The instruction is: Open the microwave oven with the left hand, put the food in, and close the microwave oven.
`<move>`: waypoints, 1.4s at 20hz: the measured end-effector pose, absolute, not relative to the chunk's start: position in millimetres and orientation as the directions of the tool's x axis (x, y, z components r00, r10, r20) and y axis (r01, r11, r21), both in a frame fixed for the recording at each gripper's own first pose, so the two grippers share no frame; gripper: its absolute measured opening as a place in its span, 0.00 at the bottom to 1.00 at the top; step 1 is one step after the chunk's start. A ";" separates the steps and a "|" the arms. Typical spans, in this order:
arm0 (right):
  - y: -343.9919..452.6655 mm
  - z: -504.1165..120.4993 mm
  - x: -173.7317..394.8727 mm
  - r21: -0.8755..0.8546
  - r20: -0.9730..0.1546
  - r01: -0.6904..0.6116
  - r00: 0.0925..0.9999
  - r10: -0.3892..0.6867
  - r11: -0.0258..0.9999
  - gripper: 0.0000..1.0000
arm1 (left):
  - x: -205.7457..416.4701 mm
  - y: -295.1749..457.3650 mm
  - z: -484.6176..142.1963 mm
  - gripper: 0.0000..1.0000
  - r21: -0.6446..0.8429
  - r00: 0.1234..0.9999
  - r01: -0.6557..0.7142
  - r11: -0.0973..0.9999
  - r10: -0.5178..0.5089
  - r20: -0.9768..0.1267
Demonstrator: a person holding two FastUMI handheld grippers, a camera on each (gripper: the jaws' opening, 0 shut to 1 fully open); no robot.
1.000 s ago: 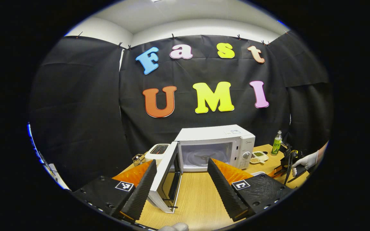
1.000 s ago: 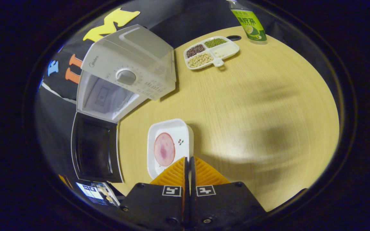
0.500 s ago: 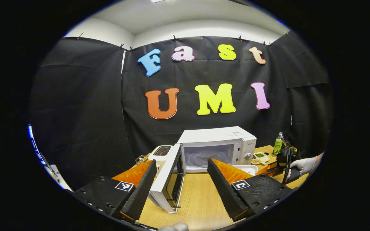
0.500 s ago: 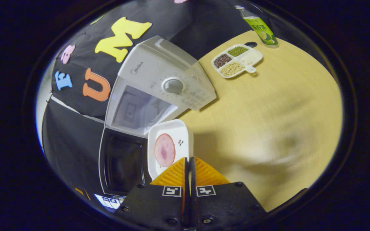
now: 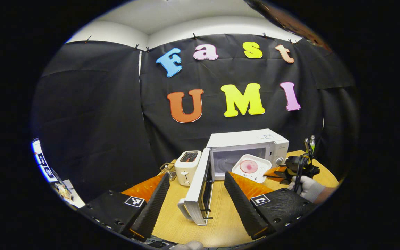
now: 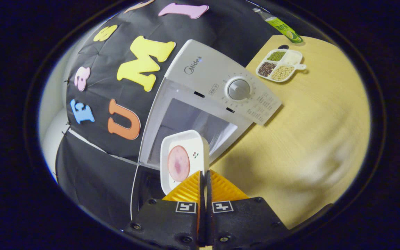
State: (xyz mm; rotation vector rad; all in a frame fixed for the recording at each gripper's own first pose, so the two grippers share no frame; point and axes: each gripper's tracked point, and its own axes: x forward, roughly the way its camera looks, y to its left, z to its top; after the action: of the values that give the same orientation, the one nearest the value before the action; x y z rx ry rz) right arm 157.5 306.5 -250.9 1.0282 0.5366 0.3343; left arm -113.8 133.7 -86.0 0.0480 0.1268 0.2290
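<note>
Using the microwave oven (image 5: pixel 252 147) as the anchor here. To its left on the table (image 5: pixel 221 222) sits a white toaster (image 5: pixel 187 162), with a small wire basket (image 5: pixel 167 169) just beyond that. The microwave door (image 5: pixel 200 189) is swung wide open on its left side, edge-on toward the left tongs (image 5: pixel 196 194), so the "open it" step looks done to me. The left tongs are spread wide with nothing between them, hanging back in front of the door.

Right at the microwave's mouth is the white tray (image 5: pixel 251 167) with a round pink slice of meat (image 5: pixel 249 166) on it, tilted up and off the table. In the right gripper view the right tongs (image 6: pixel 204 180) are pinched narrow on the near rim of that tray (image 6: pixel 183 158), which sits in front of the cavity opening (image 6: pixel 189 123). I'd say it's at the threshold, not yet inside, though how deep the far edge reaches is hard to tell.

Further right of the microwave: a divided dish of beans and grains (image 6: pixel 279 66) and a green bottle (image 6: pixel 283 27) near the table's far edge. In the left gripper view a gloved hand (image 5: pixel 307 187) holds the other tongs there.

So roughly: door open, food lifted and lined up. Left to do: slide the tray in, let go, back out, then the left tongs push the door shut.
</note>
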 end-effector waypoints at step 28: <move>376.2 -230.1 295.1 0.960 -0.022 -0.016 0.991 0.131 0.280 0.19 | -83.9 189.3 -149.4 0.95 0.088 0.926 -0.302 0.949 0.314 -0.210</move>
State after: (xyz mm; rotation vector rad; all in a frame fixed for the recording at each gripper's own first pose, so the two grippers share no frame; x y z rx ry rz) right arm 295.1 376.2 -230.1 1.2842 0.1036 0.0987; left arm -83.9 189.3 -149.4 0.0544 0.2237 0.3162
